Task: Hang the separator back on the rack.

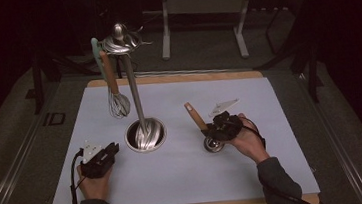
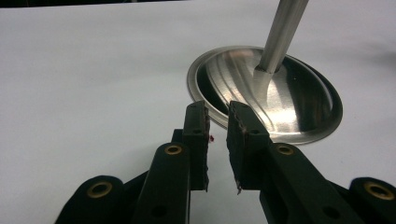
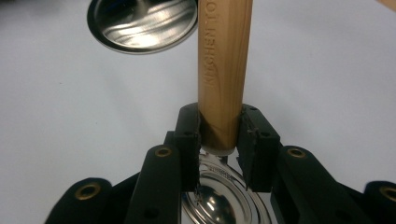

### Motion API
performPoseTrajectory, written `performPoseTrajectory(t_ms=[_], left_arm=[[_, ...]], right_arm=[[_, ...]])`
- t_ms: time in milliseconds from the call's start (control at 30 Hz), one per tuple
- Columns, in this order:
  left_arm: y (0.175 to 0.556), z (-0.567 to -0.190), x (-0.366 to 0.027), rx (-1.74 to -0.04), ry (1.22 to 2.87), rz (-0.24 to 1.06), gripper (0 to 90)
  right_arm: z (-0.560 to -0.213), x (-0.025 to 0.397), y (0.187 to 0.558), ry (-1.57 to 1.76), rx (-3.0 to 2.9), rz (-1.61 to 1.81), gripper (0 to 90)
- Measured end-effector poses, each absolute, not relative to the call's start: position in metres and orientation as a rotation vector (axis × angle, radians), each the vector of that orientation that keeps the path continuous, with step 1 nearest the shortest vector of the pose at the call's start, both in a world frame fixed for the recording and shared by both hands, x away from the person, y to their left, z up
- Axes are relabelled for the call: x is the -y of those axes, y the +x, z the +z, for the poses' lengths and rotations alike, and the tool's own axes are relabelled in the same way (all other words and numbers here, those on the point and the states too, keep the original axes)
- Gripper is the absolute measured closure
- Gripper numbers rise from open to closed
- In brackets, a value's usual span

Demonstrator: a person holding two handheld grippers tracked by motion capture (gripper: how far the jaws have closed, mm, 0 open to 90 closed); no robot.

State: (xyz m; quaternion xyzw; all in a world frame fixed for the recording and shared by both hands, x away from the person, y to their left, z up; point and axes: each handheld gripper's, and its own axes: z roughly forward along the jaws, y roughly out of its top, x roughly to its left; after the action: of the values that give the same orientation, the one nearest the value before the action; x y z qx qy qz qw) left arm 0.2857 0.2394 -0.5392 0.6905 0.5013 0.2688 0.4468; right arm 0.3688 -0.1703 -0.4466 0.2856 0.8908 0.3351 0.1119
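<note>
On a table covered with a pale sheet (image 1: 186, 177), the right gripper (image 1: 220, 127) is clamped on the lower end of a ladle's wooden handle (image 3: 223, 70), just above its shiny bowl (image 1: 214, 144), which sits low on the sheet right of the rack's round base (image 1: 145, 135). The grip looks chosen so the handle's free end can go up to the rack's top ring (image 1: 120, 41), where a whisk (image 1: 117, 99) hangs. The left gripper (image 2: 217, 140) hovers beside the base, jaws slightly parted and holding nothing, probably ready to steady the rack.
</note>
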Motion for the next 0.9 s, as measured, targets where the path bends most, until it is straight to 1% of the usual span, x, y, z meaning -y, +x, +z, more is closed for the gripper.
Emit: performPoseTrajectory(t_ms=[467, 900], left_arm=[[0.286, -0.539, -0.240, -1.242, 1.706, 0.664, 78.3], [0.286, -0.539, -0.240, -1.245, 1.697, 0.661, 78.1]], right_arm=[[-0.432, 0.175, 0.367, 0.668, -2.565, 1.120, 71.0], [-0.415, 0.179, 0.372, 0.622, -2.506, 1.177, 71.0]])
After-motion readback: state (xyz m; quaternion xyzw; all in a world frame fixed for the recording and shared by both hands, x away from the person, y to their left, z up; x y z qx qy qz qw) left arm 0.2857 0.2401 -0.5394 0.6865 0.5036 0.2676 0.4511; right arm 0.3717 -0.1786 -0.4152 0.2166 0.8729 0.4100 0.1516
